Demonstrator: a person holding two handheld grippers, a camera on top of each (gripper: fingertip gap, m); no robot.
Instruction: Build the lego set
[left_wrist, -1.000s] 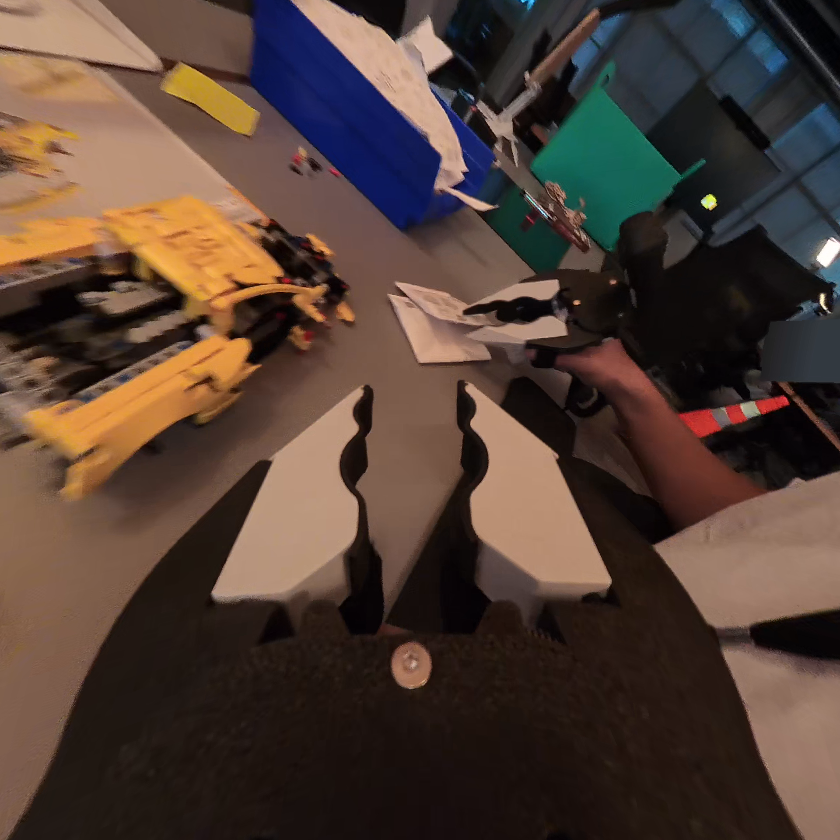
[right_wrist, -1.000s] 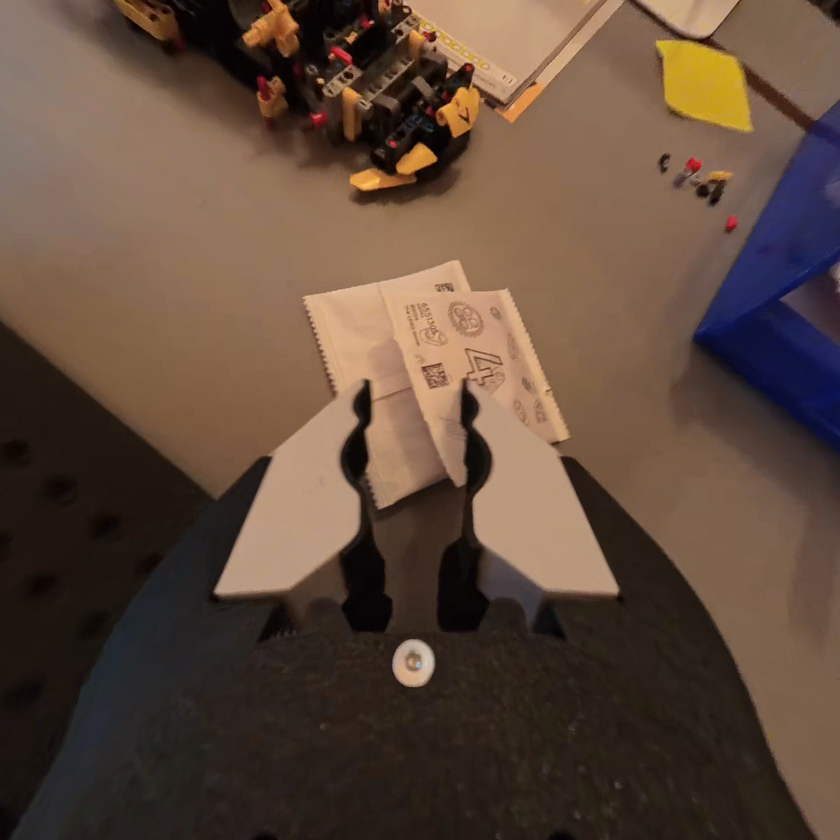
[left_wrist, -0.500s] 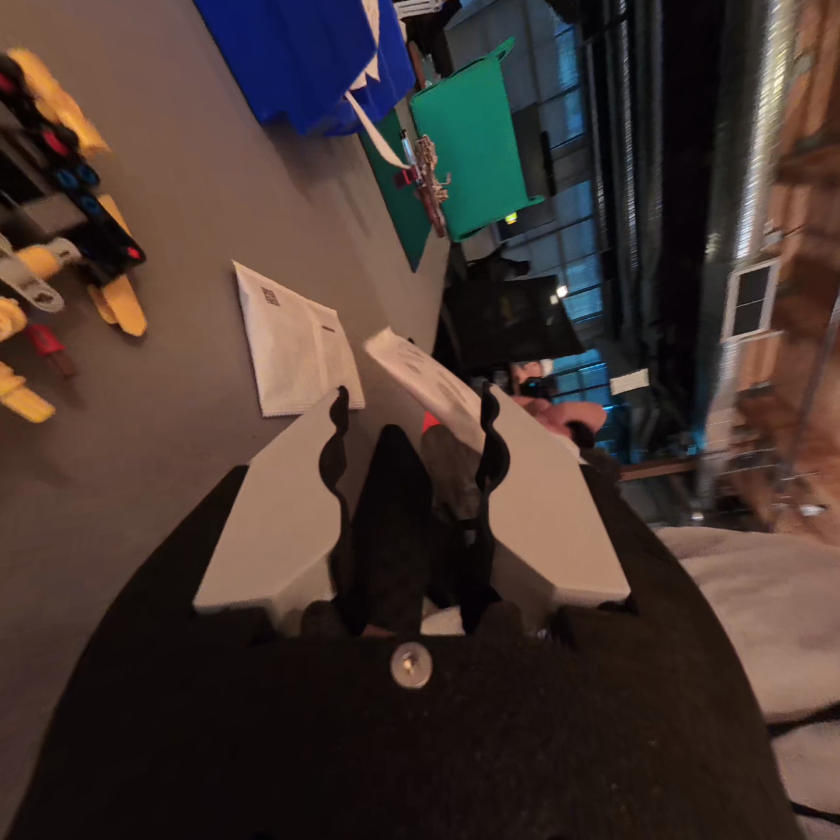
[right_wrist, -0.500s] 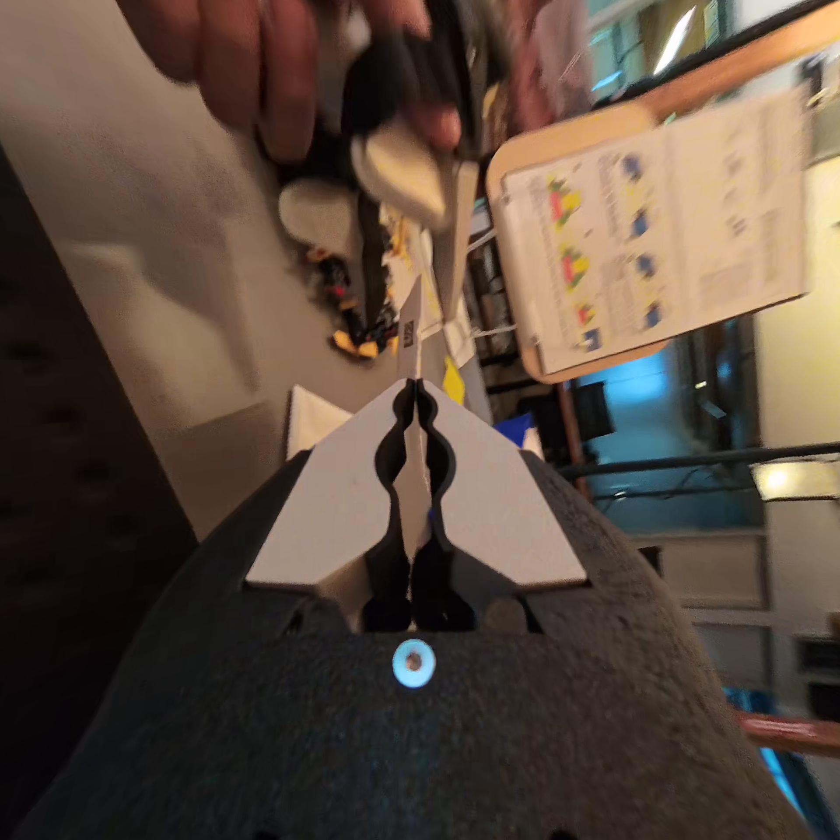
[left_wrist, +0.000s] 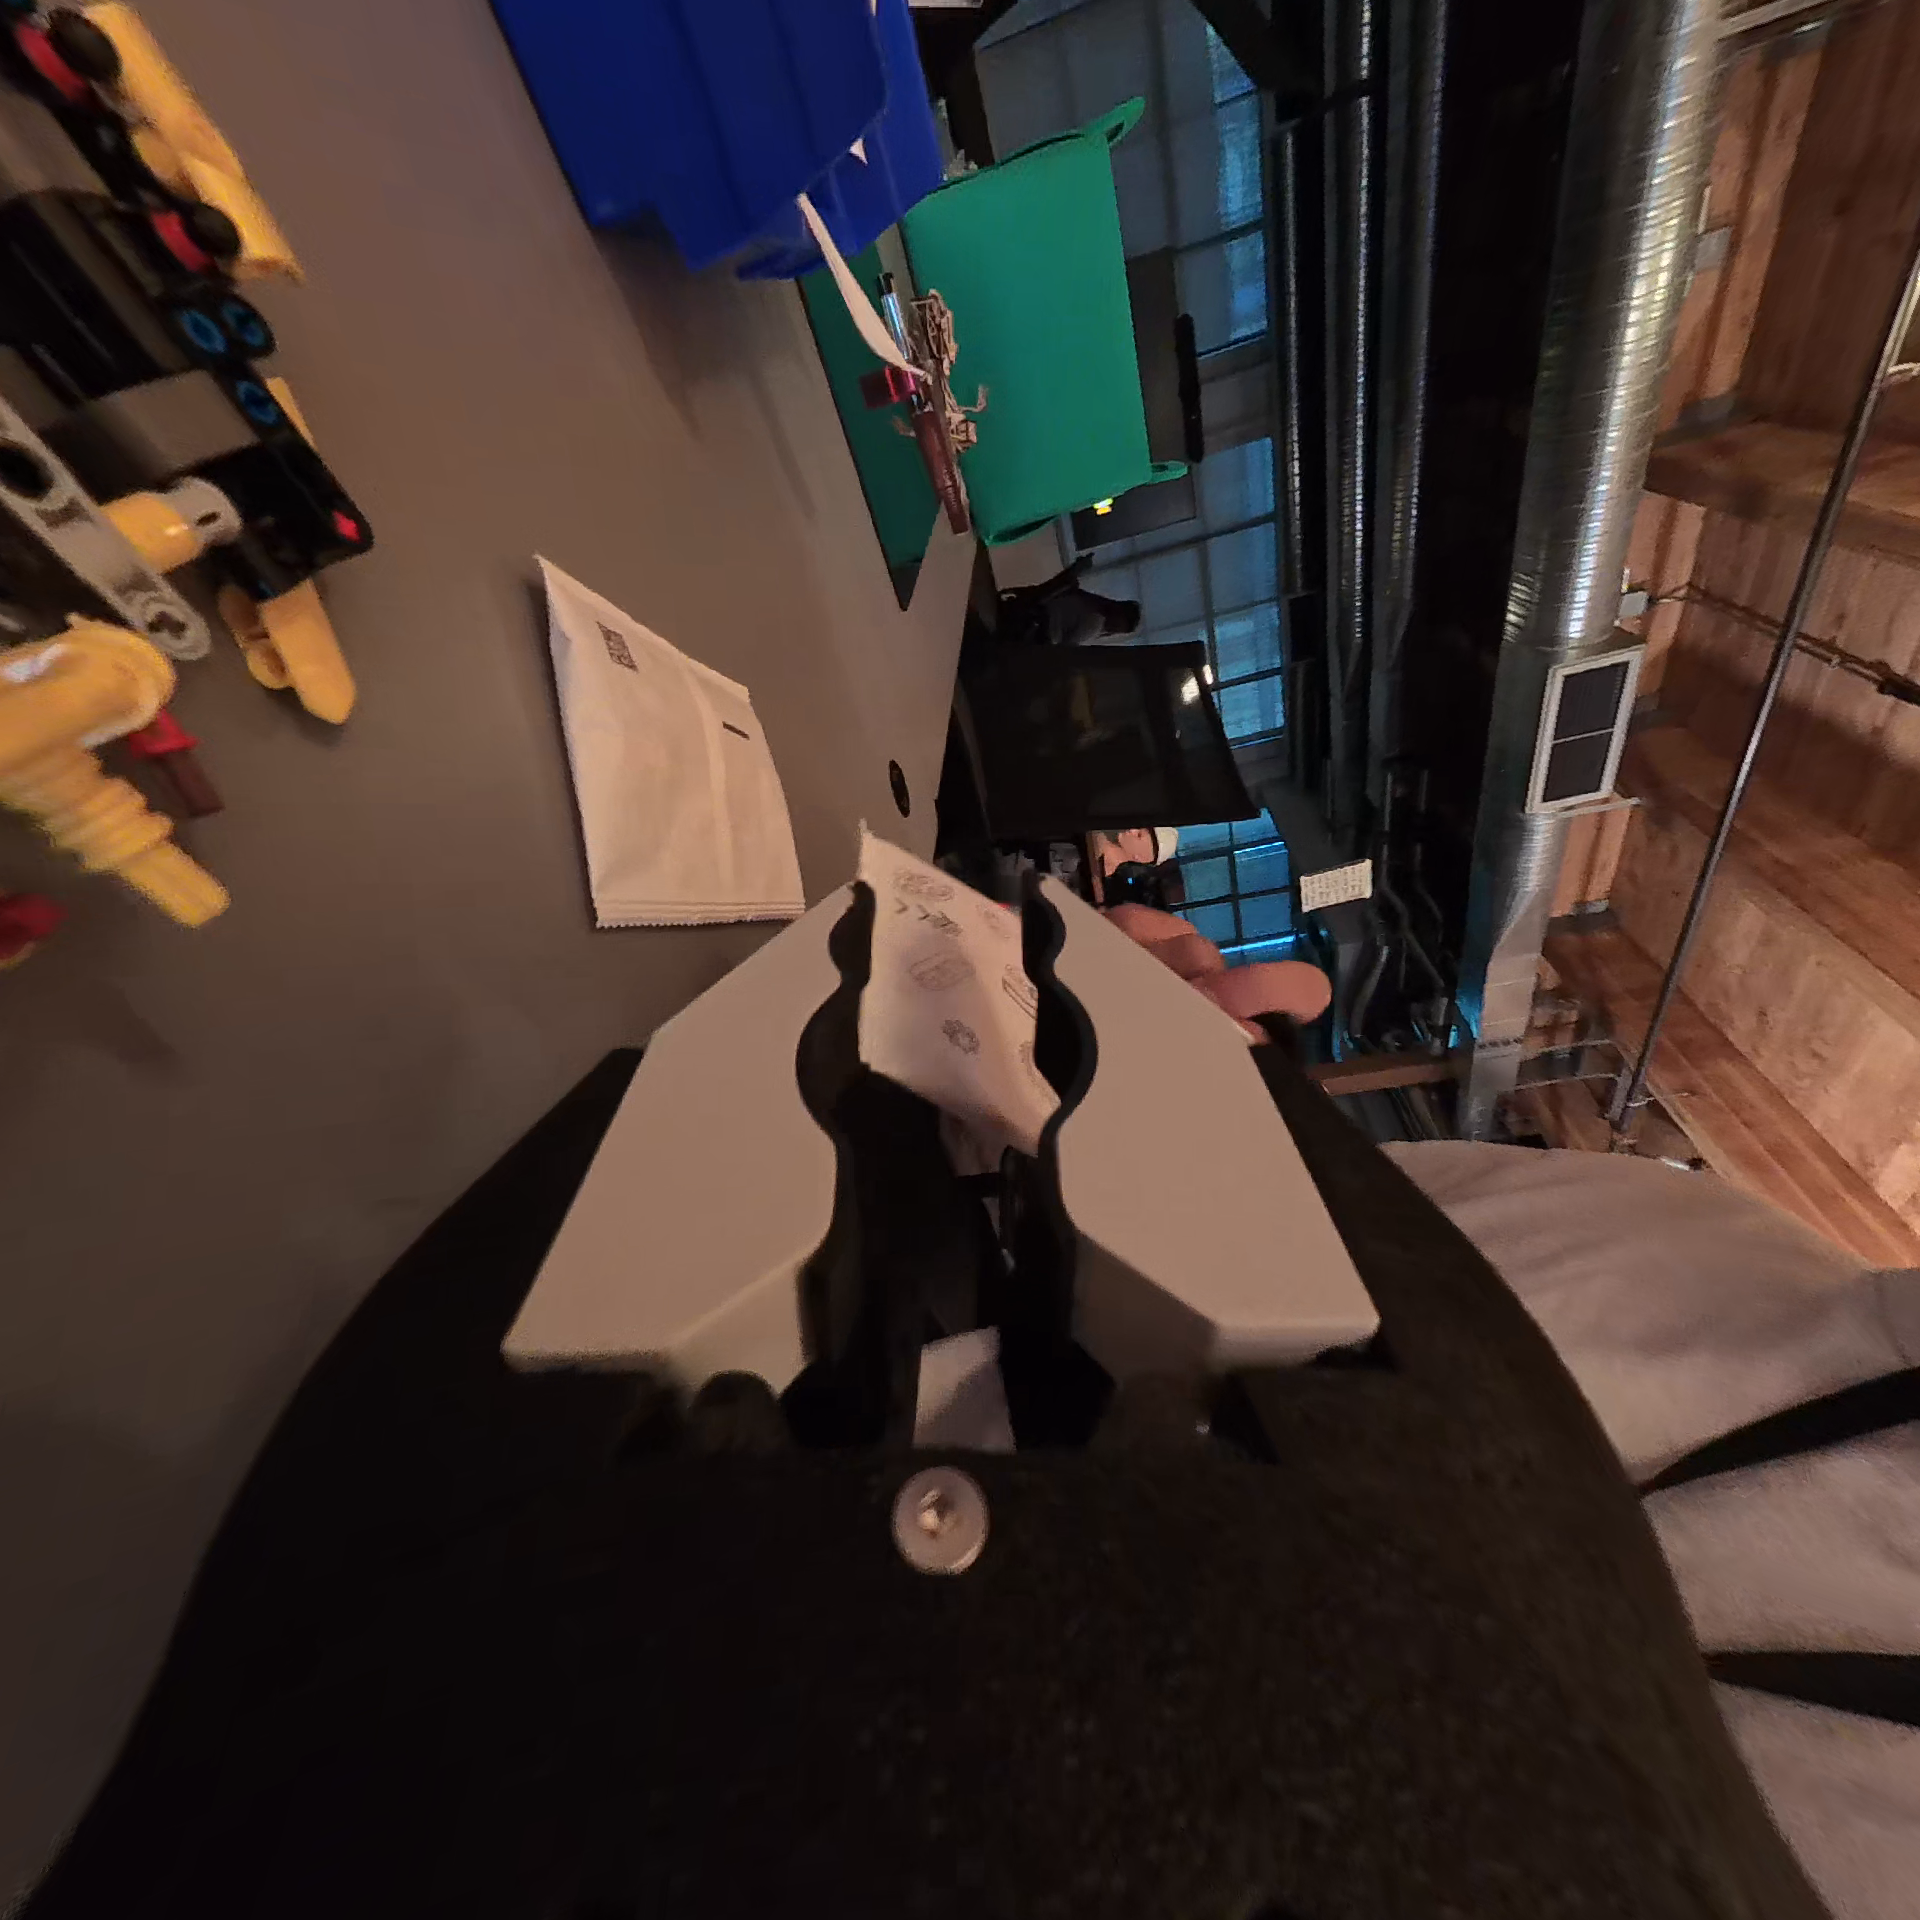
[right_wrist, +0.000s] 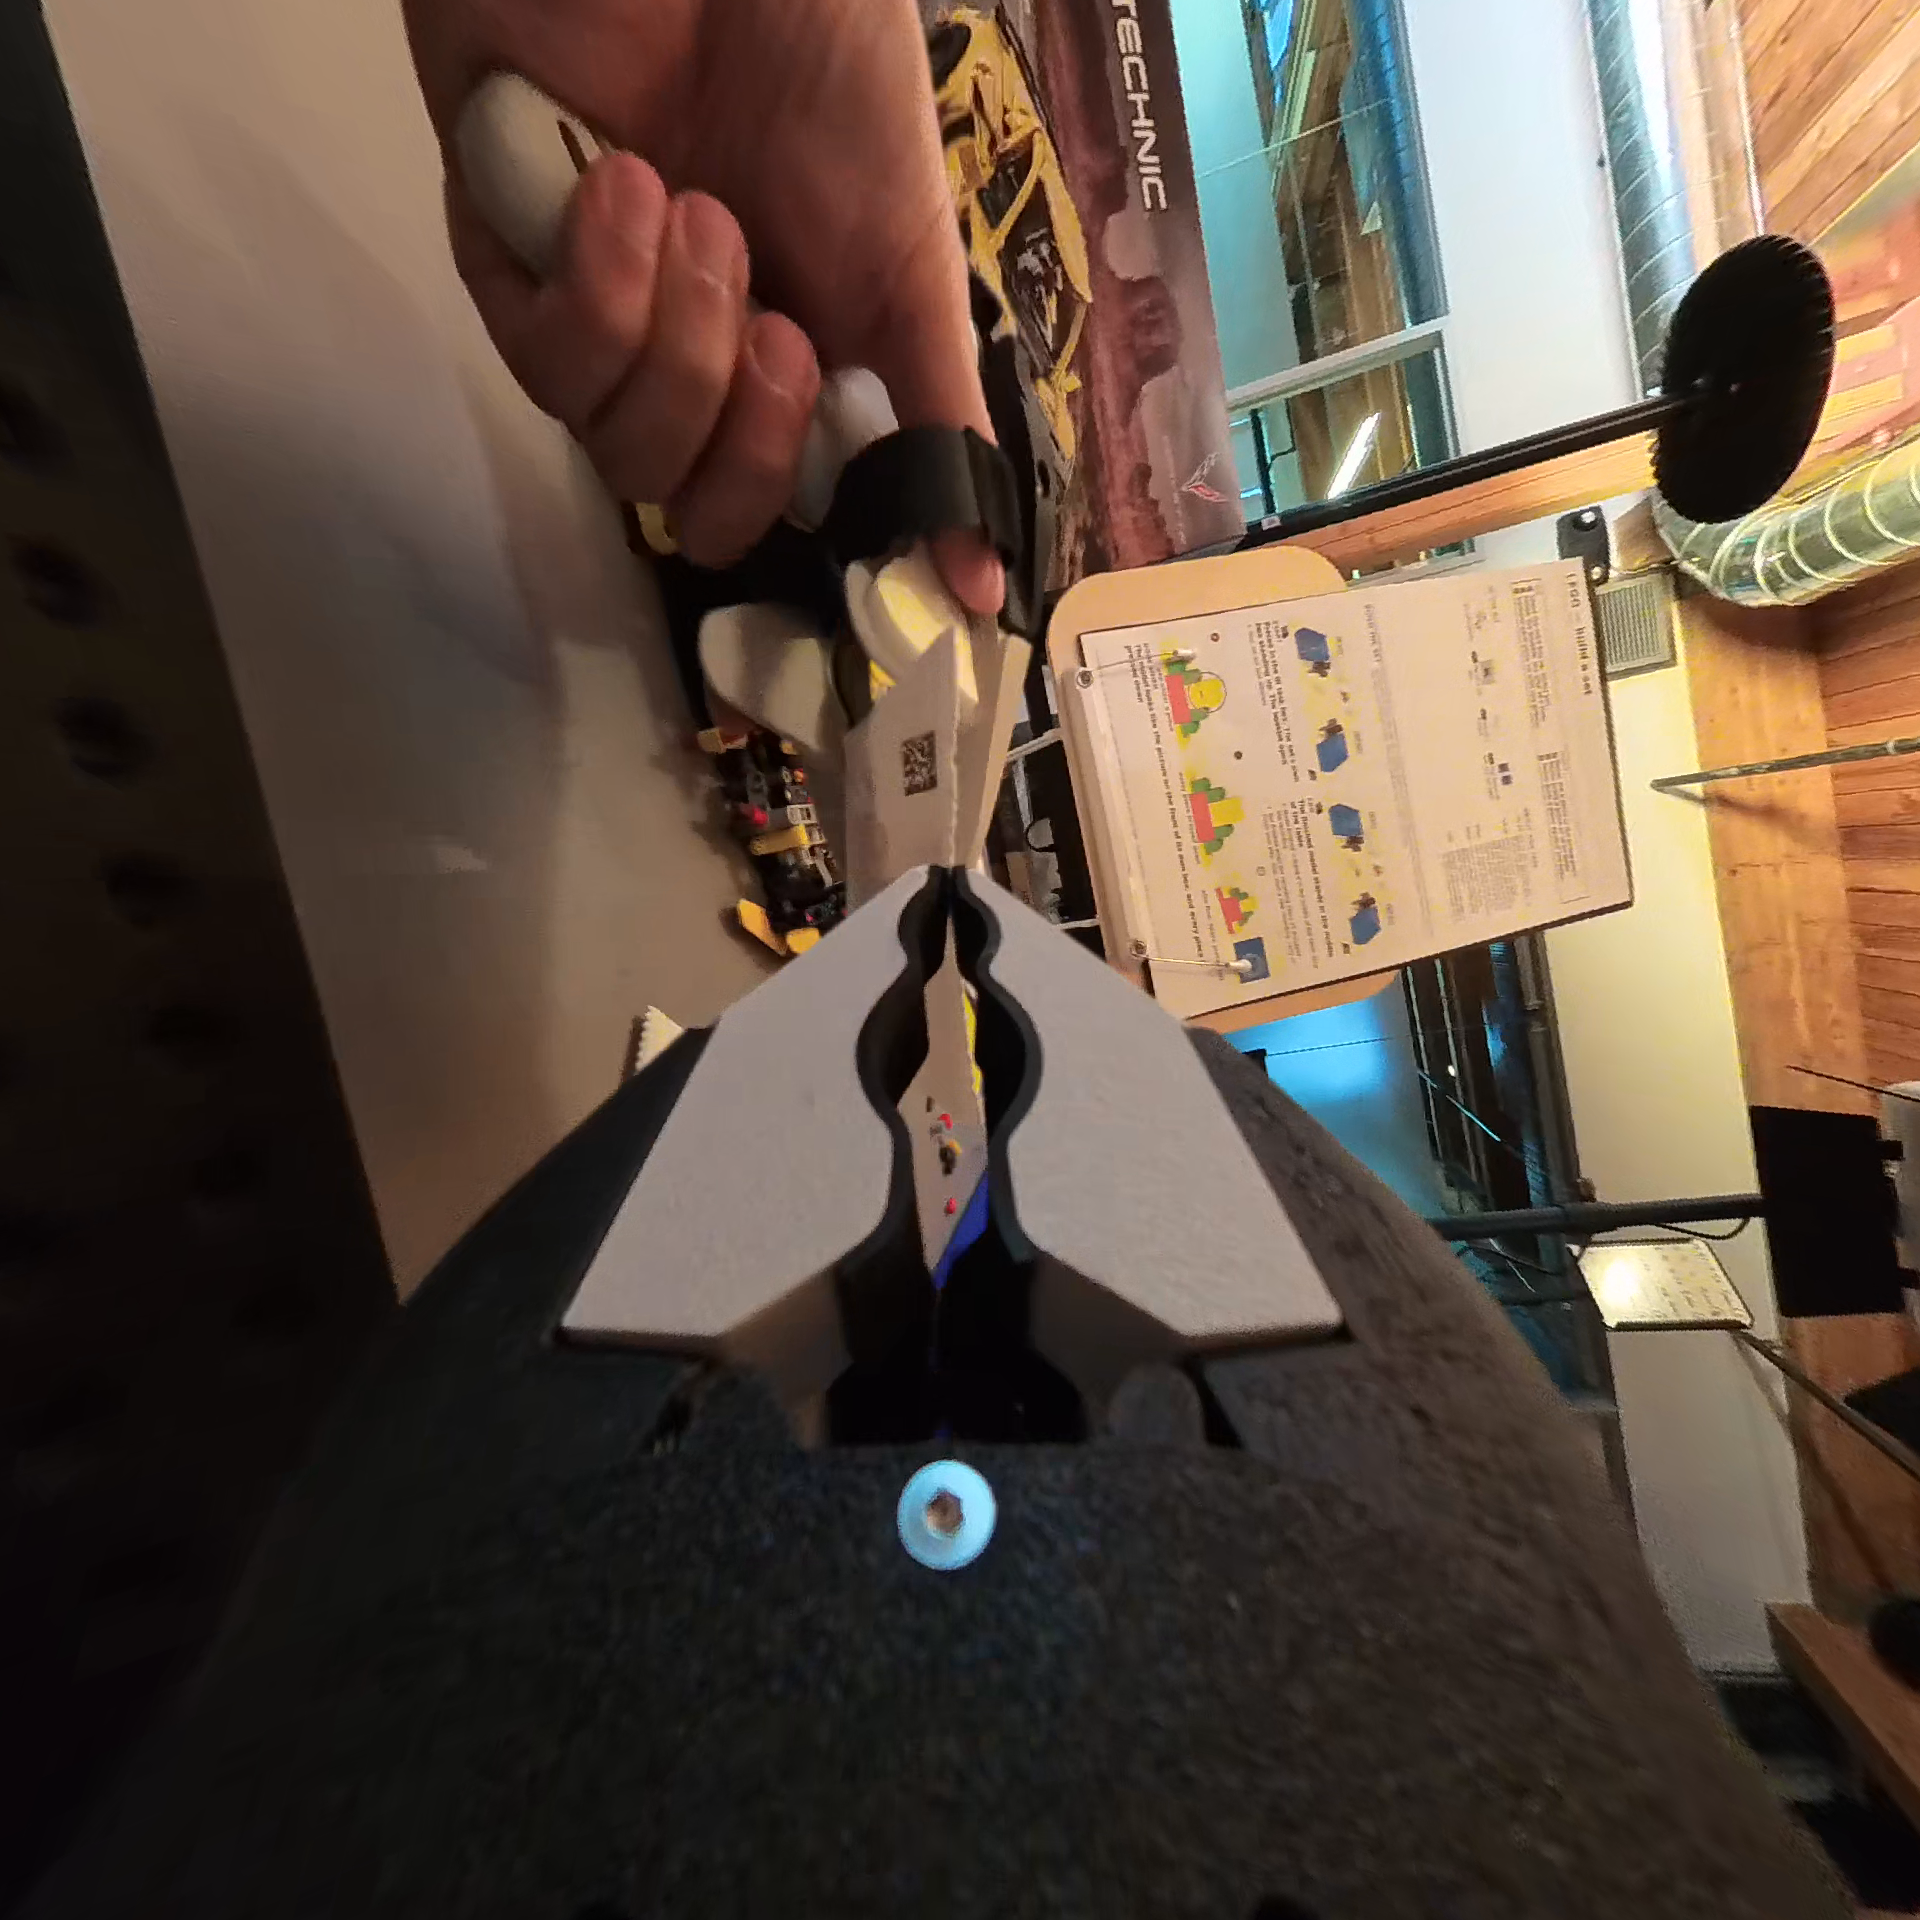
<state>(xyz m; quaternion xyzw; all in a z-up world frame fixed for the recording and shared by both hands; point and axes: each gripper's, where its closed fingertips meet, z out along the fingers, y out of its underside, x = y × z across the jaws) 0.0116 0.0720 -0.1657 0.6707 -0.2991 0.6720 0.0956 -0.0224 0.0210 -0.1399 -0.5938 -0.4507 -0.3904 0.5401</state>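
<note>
So at this point my right gripper (right_wrist: 951, 883) was pinched tight on a white paper parts bag (right_wrist: 899, 774), with the bag's edge squeezed between the tips and the rest sticking up past them. Through the gap lower down I could make out a few tiny red and dark bits, though I couldn't tell what they were. Just beyond the tips, my left hand (right_wrist: 727, 260) was wrapped around the other gripper's handle, and that gripper's pale fingers (right_wrist: 914, 634) sat at the bag's far end.

On the left side, my left gripper (left_wrist: 940, 904) had its fingers spread with a gap, and the same printed bag (left_wrist: 956, 997) was sitting between them. It looked like it was leaning against the right finger, but I honestly couldn't tell if it was touching the left one.

A second white bag (left_wrist: 665, 748) was lying flat on the grey table (left_wrist: 447, 468), a bit farther out and to the left. The yellow and black lego model (left_wrist: 135, 499) was off at the left edge. Farther back were a blue bin (left_wrist: 707, 114) and a green one (left_wrist: 1039, 332), and in the right view there was a board with an instruction sheet (right_wrist: 1351, 779) clipped on it.
</note>
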